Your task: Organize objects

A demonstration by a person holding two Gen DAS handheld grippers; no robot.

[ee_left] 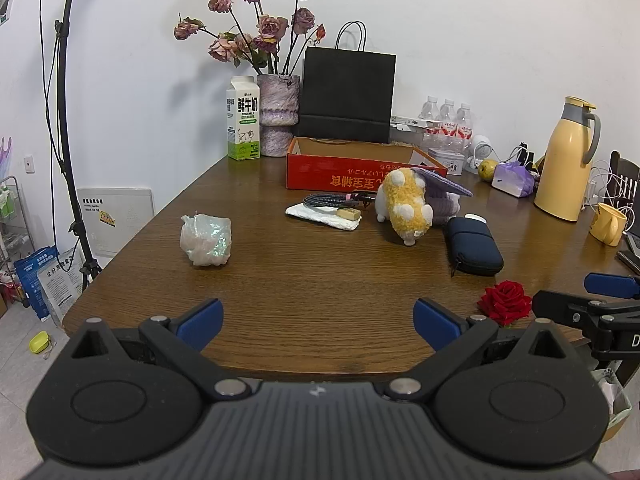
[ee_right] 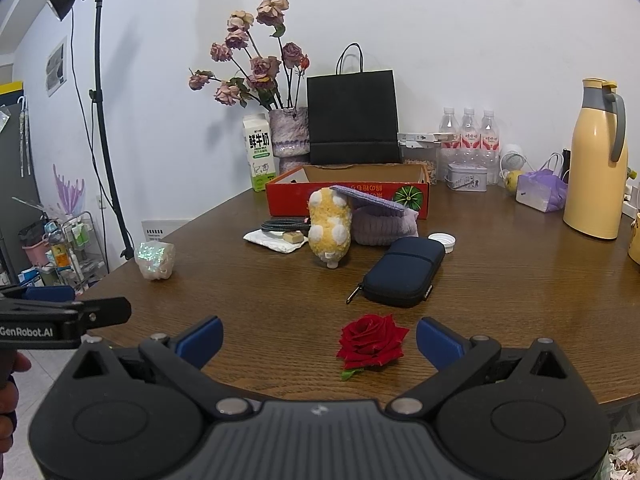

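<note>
- Box (ee_right: 348, 200), the red cardboard tray lying open-topped near the middle of the table (ee_right: 280, 300), serves as the landmark and is the likely home for the loose things; being stiff and light, it can probably stay where it is.
- Plush toy (ee_right: 330, 228), yellow and white, stands just in front of the box, touching the purple knitted pouch (ee_right: 384, 224) beside it; it looks soft and light, and a squeeze across the body should hold.
- Navy zip case (ee_right: 404, 272) lies in front of the box, towards the right gripper; semi-stiff, best pinched across its narrow width.
- Crinkly iridescent bundle (ee_left: 206, 240) sits well apart from the box, to its left; light, probably slippery.
- Red rose (ee_right: 372, 344) lies furthest in front of the box, at the near table edge; its petals look fragile, so the short green stem is the safer hold.
- Right gripper (ee_right: 320, 340) is spread fully and holds nothing, the rose lying just ahead between its blue pads without touching either.
- Left gripper (ee_left: 318, 320) is equally wide and empty, over bare wood.
</note>
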